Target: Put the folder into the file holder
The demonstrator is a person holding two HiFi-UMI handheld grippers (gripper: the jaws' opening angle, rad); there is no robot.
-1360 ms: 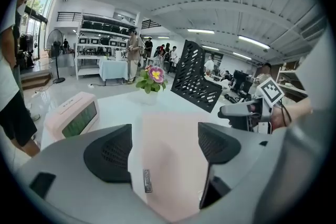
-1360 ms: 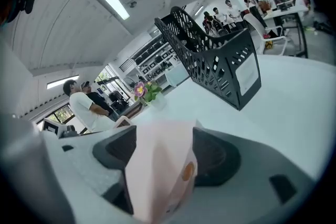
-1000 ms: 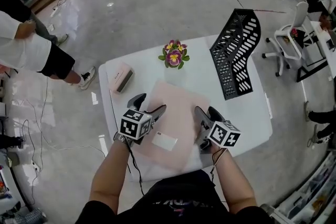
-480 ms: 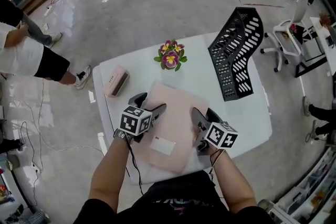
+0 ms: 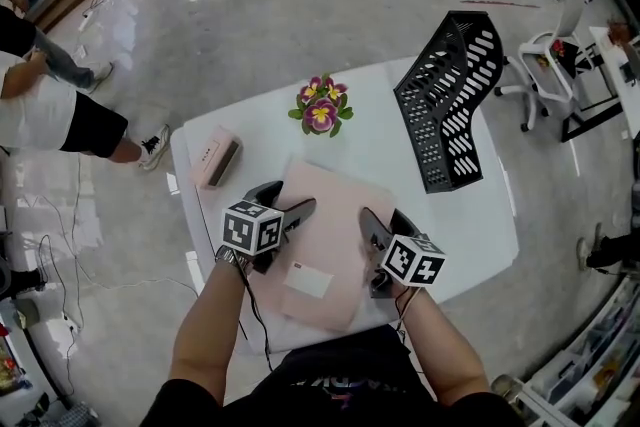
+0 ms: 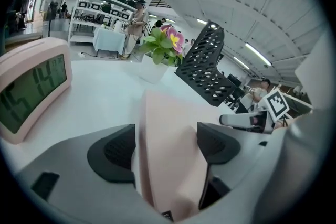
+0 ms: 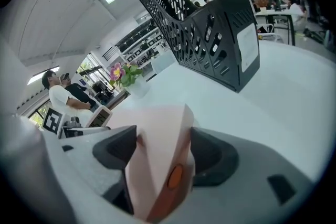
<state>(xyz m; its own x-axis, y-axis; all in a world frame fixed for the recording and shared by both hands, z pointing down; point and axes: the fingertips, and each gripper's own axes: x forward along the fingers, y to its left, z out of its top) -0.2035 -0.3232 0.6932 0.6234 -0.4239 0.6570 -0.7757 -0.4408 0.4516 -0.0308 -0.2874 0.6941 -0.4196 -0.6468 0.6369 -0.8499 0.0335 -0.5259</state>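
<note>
Left claw: clamped on left edge of pink folder
Right claw: clamped on its right edge
File holder: upper right, on white worktop

Left gripper and right gripper slightly closer together on the folder — bystander shifted further left

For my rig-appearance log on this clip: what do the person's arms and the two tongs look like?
The left tongs and right tongs are light grey with dark curved fingers and black ribbed pads. Each carries a white cube printed with black square markers. A thin black cable trails from the left one. The arms are bare, below a black top.
</note>
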